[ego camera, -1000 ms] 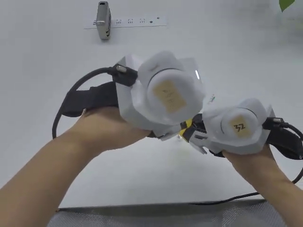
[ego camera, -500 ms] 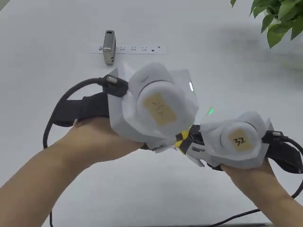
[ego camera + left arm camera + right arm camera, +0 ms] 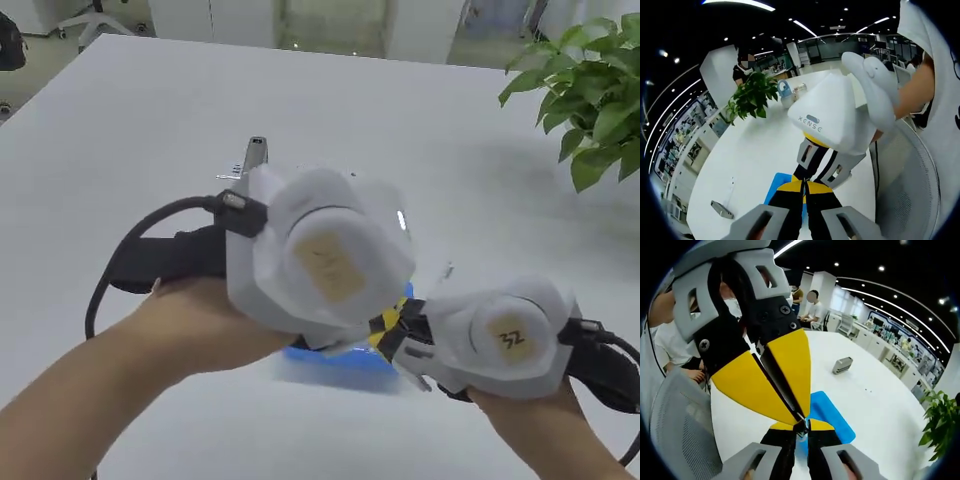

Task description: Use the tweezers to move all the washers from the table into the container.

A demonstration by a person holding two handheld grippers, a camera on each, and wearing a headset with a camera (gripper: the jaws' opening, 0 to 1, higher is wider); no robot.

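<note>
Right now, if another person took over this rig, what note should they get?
Left hand-held gripper: jaws together. Right hand-held gripper: jaws together, meeting the left tip to tip. Whether either pinches the tweezers, I cannot tell. Both hover over the blue container on the table. The container's exposed part looks bare; table specks are too small to call washers. Done: nothing confirmed. Left: apparently all washers.

Table [image 3: 150, 120]: white, broad.
Blue container [image 3: 345, 358]: flat on the table toward its near edge, partly hidden.
Grey block [image 3: 256, 155]: mid-table, beyond the container.
Plant [image 3: 590, 90]: at the table's right edge.
</note>
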